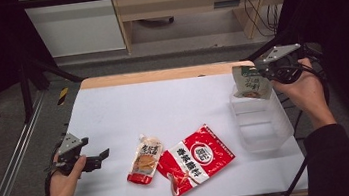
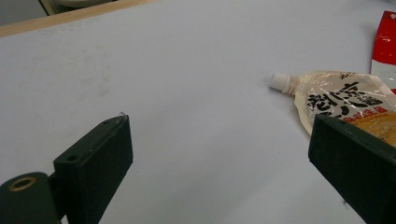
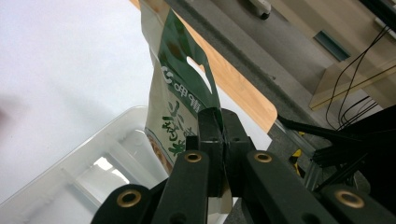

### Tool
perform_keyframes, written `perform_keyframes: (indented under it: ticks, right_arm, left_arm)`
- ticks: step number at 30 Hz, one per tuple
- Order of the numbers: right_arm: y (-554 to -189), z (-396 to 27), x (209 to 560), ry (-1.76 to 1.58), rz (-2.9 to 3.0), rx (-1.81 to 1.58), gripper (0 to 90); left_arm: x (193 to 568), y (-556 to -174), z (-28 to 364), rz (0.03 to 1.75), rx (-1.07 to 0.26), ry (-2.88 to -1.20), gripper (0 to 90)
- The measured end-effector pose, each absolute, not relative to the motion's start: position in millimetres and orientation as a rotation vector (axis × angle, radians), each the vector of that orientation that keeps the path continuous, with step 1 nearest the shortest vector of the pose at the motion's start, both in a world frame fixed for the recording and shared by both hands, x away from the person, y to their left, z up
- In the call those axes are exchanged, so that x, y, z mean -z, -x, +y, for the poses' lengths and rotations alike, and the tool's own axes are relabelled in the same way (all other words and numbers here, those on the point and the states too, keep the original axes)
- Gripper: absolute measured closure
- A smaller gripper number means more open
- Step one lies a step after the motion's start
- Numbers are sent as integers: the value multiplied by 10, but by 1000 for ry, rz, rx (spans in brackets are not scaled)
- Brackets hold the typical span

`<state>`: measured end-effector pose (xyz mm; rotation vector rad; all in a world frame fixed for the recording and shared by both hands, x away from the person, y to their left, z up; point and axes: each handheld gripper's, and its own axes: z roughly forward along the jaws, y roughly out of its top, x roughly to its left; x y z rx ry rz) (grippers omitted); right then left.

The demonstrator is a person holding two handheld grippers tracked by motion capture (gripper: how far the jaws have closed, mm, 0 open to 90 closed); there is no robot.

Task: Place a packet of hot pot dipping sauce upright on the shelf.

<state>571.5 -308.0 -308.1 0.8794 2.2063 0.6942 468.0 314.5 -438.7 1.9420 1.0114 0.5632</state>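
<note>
- Bench (image 1: pixel 113 110) had a white top with a wood strip along the far edge; dark floor and a pale cabinet lay behind it.
- Clear plastic bin (image 1: pixel 267 134) sat at the bench's right side.
- Right gripper (image 3: pixel 223 140): fingers clamped on the edge of a green-and-white pouch (image 1: pixel 251 82), held above the bin's far end, lower edge at the rim.
- Left gripper (image 1: pixel 100 156): fingers spread wide with nothing between them, low over the bench's near-left part.
- Spouted pouch (image 1: pixel 145 160) lay flat just right of the left gripper, white cap (image 2: pixel 280 80) pointing away from the person.
- Red-and-white packet (image 1: pixel 196 159) lay flat, touching the spouted pouch's right side.
</note>
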Motion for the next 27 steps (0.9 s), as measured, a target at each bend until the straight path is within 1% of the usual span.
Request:
perform_keyframes:
  ticks: [11, 25, 27]
  right_arm:
    - [-5868, -3035, 3251, -926, 2270, -707, 896]
    - [-6013, -3207, 3389, -1037, 2211, -681, 892]
    - [-6041, -3224, 3450, -1052, 2202, -676, 887]
  left_arm:
    - [4390, -4681, 3099, 1000, -548, -1941, 66]
    - [4413, -4691, 3068, 991, -535, -1959, 66]
    - [4408, -4687, 3064, 990, -534, -1953, 66]
